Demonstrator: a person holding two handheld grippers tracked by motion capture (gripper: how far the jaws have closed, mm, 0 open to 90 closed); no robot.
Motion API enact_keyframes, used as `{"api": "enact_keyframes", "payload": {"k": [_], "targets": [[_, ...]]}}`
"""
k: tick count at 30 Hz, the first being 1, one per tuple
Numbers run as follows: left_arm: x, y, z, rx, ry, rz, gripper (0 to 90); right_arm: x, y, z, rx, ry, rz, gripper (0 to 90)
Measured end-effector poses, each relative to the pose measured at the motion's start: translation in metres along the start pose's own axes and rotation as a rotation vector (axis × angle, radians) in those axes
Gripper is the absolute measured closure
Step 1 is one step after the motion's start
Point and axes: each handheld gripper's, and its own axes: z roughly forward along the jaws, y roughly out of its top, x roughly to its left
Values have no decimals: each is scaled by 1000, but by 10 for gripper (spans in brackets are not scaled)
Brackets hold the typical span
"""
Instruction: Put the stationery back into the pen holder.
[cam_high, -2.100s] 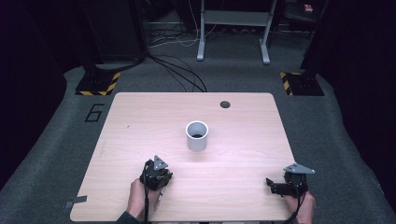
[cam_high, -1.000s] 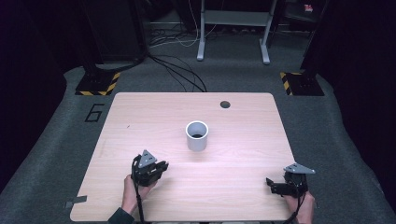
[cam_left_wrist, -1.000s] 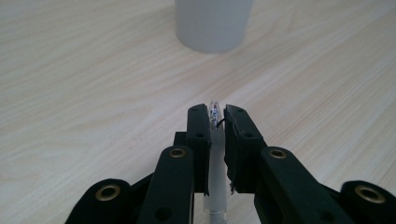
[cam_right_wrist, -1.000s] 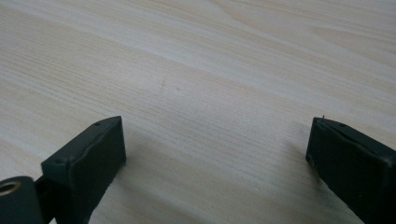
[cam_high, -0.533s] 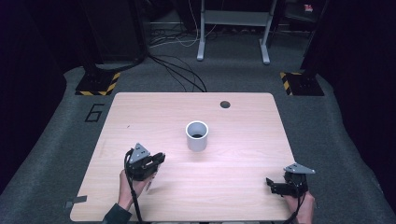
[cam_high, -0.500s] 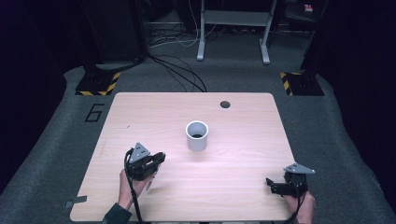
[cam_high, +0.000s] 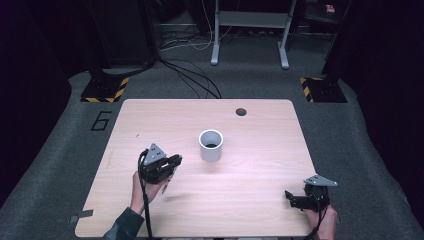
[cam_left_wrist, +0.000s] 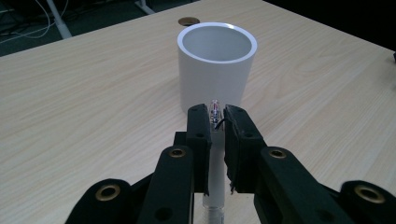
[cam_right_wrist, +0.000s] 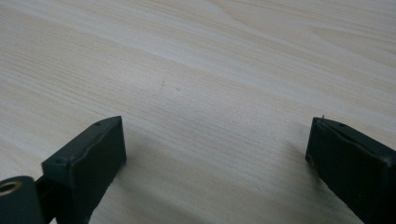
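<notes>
Pen (cam_left_wrist: 215, 140), slim, whitish, clear-tipped, beside white cup (cam_left_wrist: 216, 63)

The right hand-held gripper (cam_right_wrist: 217, 154) held its two black jaws wide apart, low over bare, pale wood-grain tabletop (cam_right_wrist: 210, 70).

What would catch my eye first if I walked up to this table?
Probably the white cup, standing upright alone mid-table. Next, the left gripper, just short of the cup, its fingers clamped on a thin pen. The right gripper rests open at the near right corner.
</notes>
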Motion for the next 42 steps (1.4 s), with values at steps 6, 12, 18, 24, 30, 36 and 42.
{"api": "enact_keyframes", "payload": {"k": [6,12,18,24,30,36,42], "targets": [[0,10,7,-21,3,11,810,0,0,0,-2,-1,-3,46],[1,22,14,-25,-12,26,809,0,0,0,2,0,-3,46],[1,31,20,-44,-21,25,809,0,0,0,-2,-2,0,46],[2,43,23,-43,-27,43,809,0,0,0,0,-1,-3,46],[2,54,25,-52,-30,46,809,0,0,0,2,-1,-3,46],[2,68,28,-68,-33,58,809,0,0,0,-1,-1,-3,46],[0,83,30,-82,-33,81,809,0,0,0,-6,1,1,46]]}}
